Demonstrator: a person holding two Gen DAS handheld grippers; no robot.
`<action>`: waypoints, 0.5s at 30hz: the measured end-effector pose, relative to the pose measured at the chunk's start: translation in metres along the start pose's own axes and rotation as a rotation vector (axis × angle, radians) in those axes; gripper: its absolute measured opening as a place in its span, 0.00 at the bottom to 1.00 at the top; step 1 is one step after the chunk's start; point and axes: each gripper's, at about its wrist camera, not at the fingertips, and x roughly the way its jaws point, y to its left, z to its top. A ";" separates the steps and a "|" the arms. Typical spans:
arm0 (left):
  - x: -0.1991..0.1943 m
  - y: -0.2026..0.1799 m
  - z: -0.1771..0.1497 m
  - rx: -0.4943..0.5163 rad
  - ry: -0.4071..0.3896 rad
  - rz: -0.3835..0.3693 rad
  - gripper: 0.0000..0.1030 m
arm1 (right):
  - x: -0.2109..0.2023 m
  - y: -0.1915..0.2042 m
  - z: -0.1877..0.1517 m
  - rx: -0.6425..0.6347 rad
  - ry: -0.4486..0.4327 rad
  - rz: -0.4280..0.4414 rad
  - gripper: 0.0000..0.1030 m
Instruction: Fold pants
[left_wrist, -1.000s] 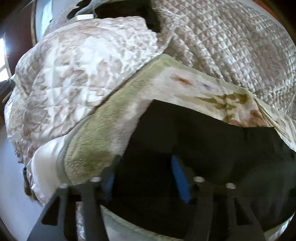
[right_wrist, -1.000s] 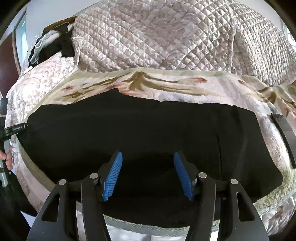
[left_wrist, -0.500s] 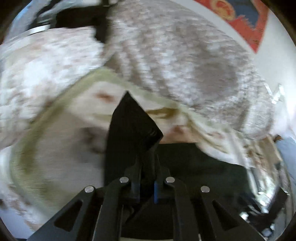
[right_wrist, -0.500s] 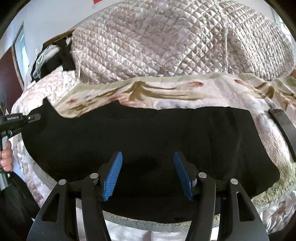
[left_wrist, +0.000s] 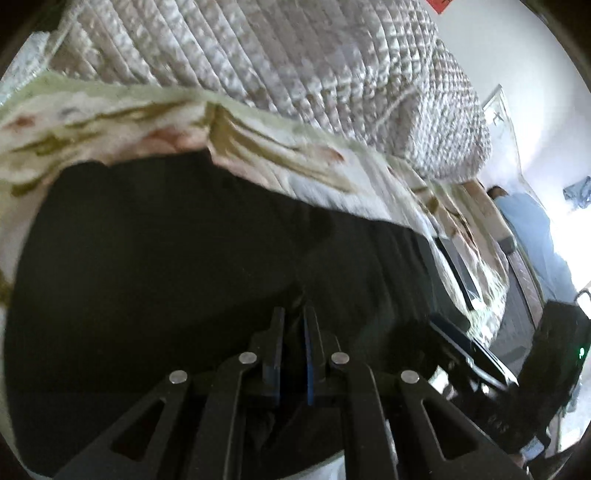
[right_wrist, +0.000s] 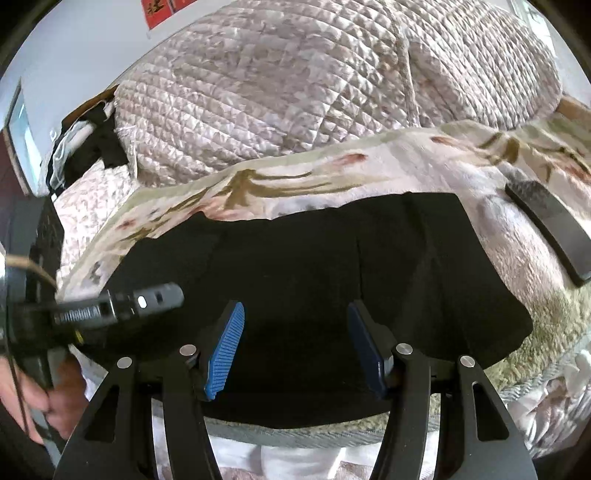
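Pants (right_wrist: 314, 280) black, flat on blanket (right_wrist: 369, 177); left gripper (left_wrist: 293, 317) jaws clamp fabric, right gripper (right_wrist: 295, 332) jaws apart.

A home bedroom is shown: a bed is covered by a flowered blanket (right_wrist: 369, 173), with a quilt (right_wrist: 295, 92) piled behind it.

Each hand-held gripper (right_wrist: 295, 349): black frame, 4 silver screws, 2 blue ribbed pads (right_wrist: 225, 350).

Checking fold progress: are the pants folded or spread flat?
Partly folded: pants left end pulled over by the shut left gripper.
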 end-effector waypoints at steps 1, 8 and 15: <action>-0.004 0.001 -0.001 -0.003 0.006 -0.020 0.11 | 0.001 0.000 0.000 0.006 0.002 0.007 0.57; -0.060 0.016 0.007 0.008 -0.085 -0.072 0.38 | 0.004 0.013 0.001 0.005 0.010 0.117 0.57; -0.094 0.079 0.032 -0.023 -0.184 0.201 0.40 | 0.034 0.044 0.015 0.027 0.133 0.299 0.57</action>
